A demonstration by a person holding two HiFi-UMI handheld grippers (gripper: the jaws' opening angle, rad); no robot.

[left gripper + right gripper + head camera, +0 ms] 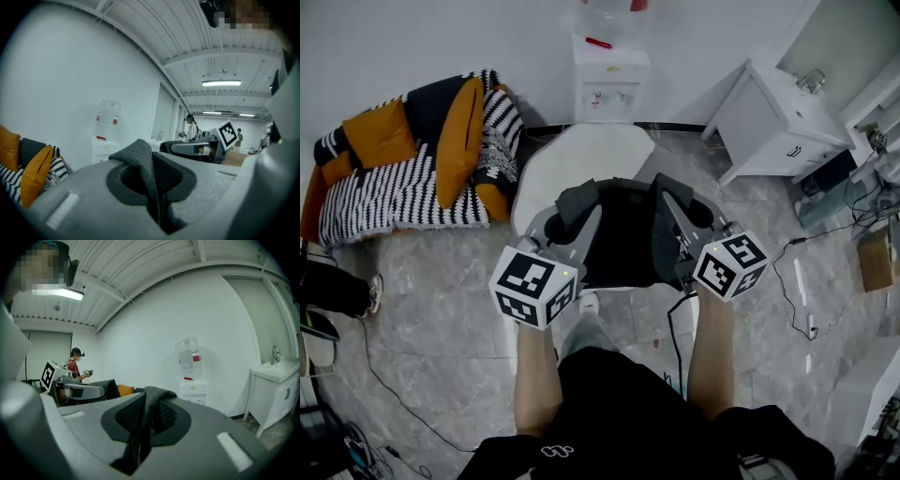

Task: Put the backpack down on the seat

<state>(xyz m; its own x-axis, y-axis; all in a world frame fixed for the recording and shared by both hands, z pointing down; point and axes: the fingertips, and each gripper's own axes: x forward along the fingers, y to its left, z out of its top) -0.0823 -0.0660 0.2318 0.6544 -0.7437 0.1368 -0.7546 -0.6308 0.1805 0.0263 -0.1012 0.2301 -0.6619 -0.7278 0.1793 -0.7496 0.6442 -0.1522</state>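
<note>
A black backpack (623,234) with grey shoulder straps hangs between my two grippers, above the near edge of a white seat (581,159). My left gripper (570,239) is shut on the left strap (577,202). In the left gripper view that strap (143,164) stands pinched between the grey jaws of the left gripper (152,192). My right gripper (680,234) is shut on the right strap (680,211). In the right gripper view this strap (150,408) is folded and clamped in the right gripper (140,439). The backpack hides the seat's front part.
A sofa (412,159) with a striped blanket and orange cushions stands at the left. Behind the seat, against the wall, is a water dispenser (611,75). A white sink cabinet (778,122) is at the right, and cables (797,281) lie on the floor. Another person (191,126) stands far off.
</note>
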